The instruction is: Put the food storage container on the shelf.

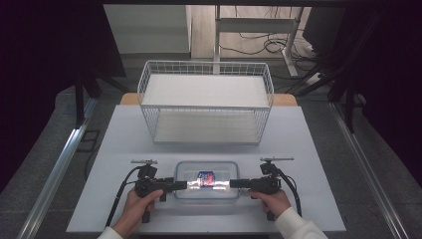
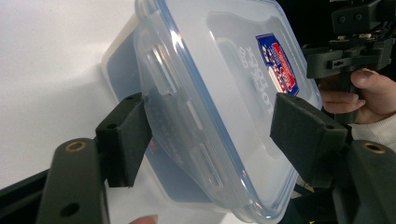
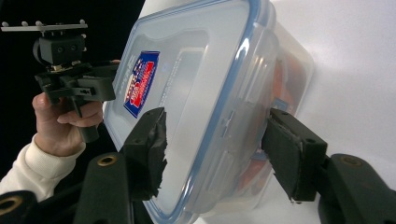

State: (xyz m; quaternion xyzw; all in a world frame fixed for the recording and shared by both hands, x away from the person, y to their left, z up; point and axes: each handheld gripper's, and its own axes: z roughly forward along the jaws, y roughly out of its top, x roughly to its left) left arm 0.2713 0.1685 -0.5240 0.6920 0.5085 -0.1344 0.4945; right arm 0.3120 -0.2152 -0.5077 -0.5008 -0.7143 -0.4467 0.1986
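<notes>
Here, the clear plastic container (image 1: 207, 180) sits on the white desk (image 1: 124, 139) directly between the 2 tools, with its lid (image 2: 224, 84) on and a red-and-blue label (image 1: 206, 178) on top. The left tool (image 1: 182, 184) reaches in level from the container's left end, and the right tool (image 1: 235, 183) reaches in level from its right end, so the 2 point at each other across the box. In the left gripper view, the container's short end lies between that tool's black jaws: 1 pad touches the side flap under the lid rim, while the other stands over the lid's top, and whether that one presses on the lid I cannot tell. In the right gripper view, the other end lies between the right tool's jaws in the same way, 1 pad over the lid beside the label (image 3: 140, 84) and 1 at the outer wall near the clasp; neither pad can be seen bearing on the plastic, so a firm clamp cannot be told there either. Beyond the container, farther from both tools, a white wire basket (image 1: 206, 102) stands on the desk, well apart from them.
</notes>
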